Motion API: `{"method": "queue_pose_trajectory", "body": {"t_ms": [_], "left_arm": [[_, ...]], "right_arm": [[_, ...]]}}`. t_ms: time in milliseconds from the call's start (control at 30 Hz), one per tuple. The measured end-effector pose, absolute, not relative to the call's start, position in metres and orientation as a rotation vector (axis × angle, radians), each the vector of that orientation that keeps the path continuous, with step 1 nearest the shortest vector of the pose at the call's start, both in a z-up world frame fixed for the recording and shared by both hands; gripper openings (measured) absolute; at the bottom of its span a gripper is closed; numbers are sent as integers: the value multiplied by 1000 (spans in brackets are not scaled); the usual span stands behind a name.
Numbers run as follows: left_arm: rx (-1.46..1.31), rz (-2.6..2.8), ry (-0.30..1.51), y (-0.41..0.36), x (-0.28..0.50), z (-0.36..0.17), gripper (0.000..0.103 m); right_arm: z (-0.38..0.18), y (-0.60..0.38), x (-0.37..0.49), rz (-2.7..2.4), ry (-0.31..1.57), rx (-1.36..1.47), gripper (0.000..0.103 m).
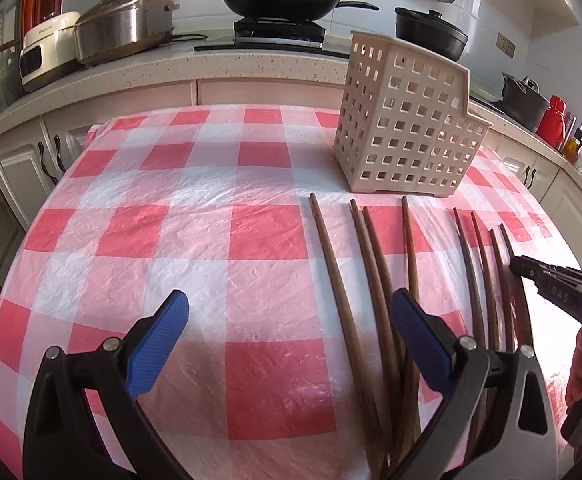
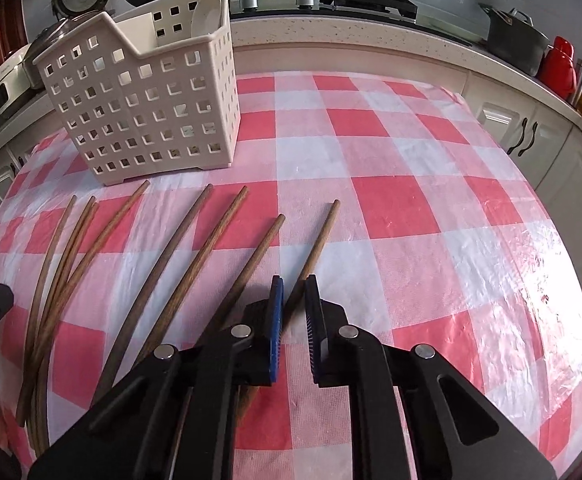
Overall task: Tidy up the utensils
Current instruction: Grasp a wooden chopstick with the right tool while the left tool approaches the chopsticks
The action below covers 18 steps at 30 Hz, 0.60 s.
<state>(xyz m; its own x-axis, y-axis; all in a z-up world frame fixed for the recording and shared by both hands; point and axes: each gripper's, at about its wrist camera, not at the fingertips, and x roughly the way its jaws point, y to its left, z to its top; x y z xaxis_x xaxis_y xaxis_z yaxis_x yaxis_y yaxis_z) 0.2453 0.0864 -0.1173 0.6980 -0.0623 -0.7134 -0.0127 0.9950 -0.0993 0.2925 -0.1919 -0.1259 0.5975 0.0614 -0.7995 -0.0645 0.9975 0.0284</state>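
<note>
Your left tool (image 1: 289, 324) hangs released over the checked cloth (image 1: 179, 240) on the desk, its blue pads spread wide with only cloth between them. The brown chopsticks (image 1: 375, 264) lie flat on the cloth just to the right of it, eight of them fanned side by side with their thin tips pointing to the far side. The nearest ones run under your left tool's right finger (image 1: 419, 344).

Your right tool (image 2: 294, 286) is low over the rightmost chopstick (image 2: 318, 240). Its two pads are nearly closed, one on each side of the stick, but you cannot tell from either view whether they actually press it.

The pale slotted utensil basket (image 2: 151, 108) stands upright on the far side of the cloth, just beyond the chopstick tips. A white spoon (image 2: 206, 14) shows in its far compartment.
</note>
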Motion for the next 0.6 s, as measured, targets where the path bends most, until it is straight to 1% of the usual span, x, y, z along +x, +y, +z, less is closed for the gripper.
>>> {"method": "queue_pose_trajectory", "body": {"t_ms": [167,233,367,433,500,600], "left_arm": [[-75,1,821,79,263,-119,97],[-71,9,829,78,272,-118,94],[-54,26,859,75,291,-121,84],[-45,24,878,74,300,-124,76],[-39,21,898,72,308,-127,66],[-47,17,915,72,315,-129,60]], "right_arm": [[-127,-201,285,120,930,24,8],[-127,-203,284,133,927,30,8],[-127,-205,283,156,924,37,8],[-127,-207,283,168,924,44,8],[-127,-208,284,178,925,50,8],[-127,-209,283,186,922,54,8]]}}
